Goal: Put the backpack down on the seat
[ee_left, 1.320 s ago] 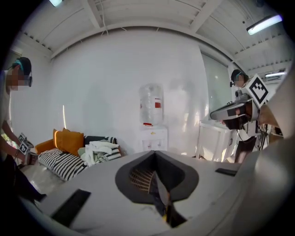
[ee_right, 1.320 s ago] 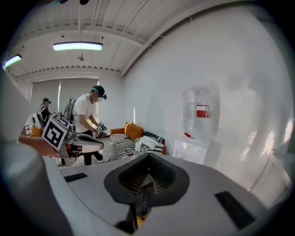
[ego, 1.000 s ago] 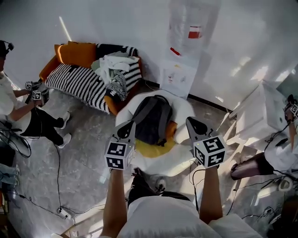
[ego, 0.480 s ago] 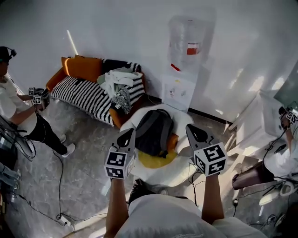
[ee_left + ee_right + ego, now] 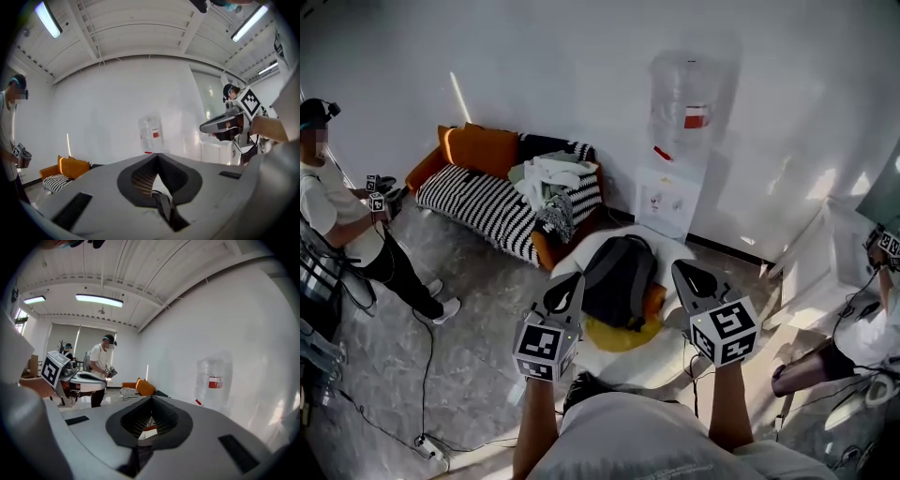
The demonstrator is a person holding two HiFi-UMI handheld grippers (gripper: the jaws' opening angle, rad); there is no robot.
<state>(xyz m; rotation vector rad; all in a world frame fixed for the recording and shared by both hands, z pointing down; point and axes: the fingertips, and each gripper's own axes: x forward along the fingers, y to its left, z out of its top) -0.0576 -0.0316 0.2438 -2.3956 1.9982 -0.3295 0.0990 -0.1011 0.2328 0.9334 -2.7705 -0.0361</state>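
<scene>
Backpack (image 5: 619, 281) sits on the white seat (image 5: 577, 247), frame centre; left gripper (image 5: 566, 289) and right gripper (image 5: 690, 279) hover just below, both closed tight, empty

We list: backpack (image 5: 619, 281), dark grey with lighter grey straps; seat (image 5: 670, 251), white, bearing a yellow cushion (image 5: 614, 336); sofa (image 5: 483, 202), black-and-white stripes, with an orange cushion (image 5: 483, 148); water dispenser (image 5: 667, 199), white, red label; floor (image 5: 469, 347), mottled grey.
</scene>
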